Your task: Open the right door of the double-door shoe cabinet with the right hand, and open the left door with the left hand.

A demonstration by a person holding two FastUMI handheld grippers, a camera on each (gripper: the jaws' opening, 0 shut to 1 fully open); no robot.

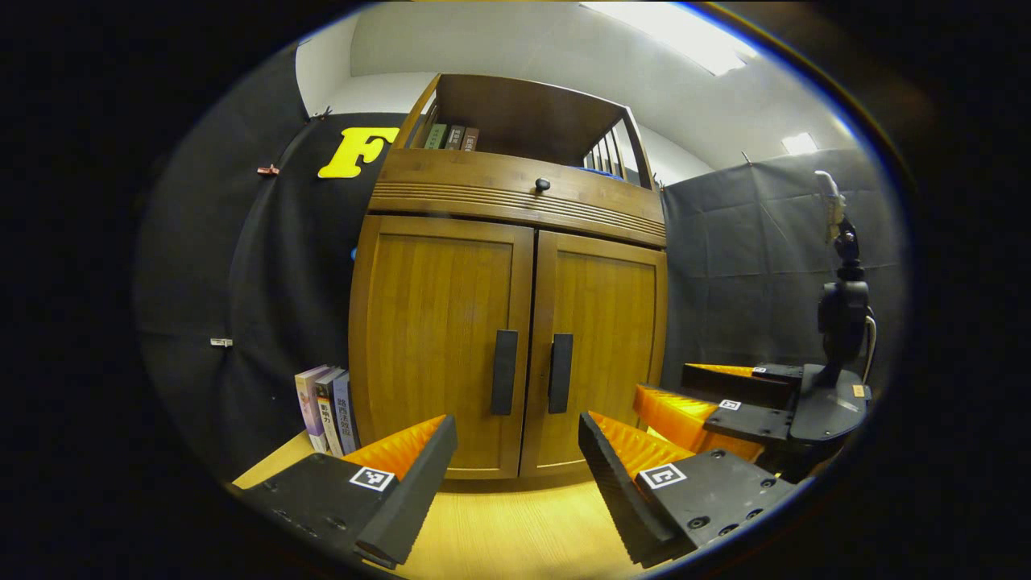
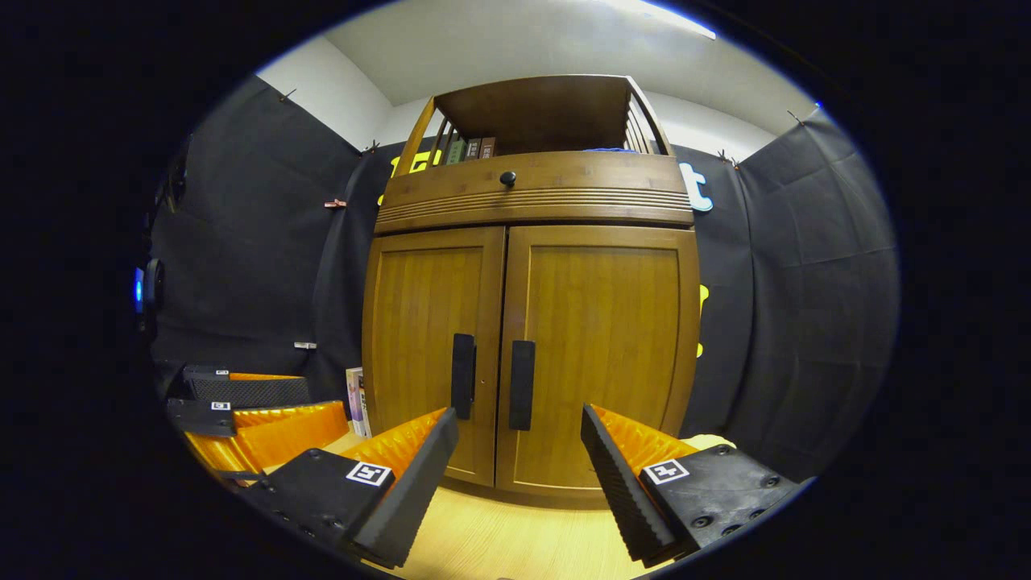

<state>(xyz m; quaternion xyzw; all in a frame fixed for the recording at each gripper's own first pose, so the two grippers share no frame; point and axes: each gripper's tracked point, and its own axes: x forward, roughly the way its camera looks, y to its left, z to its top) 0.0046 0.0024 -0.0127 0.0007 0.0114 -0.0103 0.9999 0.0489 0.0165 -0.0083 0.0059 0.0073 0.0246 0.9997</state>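
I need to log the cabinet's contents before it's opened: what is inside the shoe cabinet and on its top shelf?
Both doors, left door and right door, are closed, so the inside is hidden. On the top shelf, a few upright books show at its left end, something blue at its right.

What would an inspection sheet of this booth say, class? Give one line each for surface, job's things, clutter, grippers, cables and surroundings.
Surface: pale wooden floor, bare in front of the cabinet.
Job's things: shoe cabinet; left door and right door both closed, dark handles untouched.
Clutter: books standing beside the cabinet; more on its top shelf.
Grippers: left gripper and right gripper open, holding nothing, short of the doors.
Cables: nothing seen.
Surroundings: black cloth walls, ceiling light.
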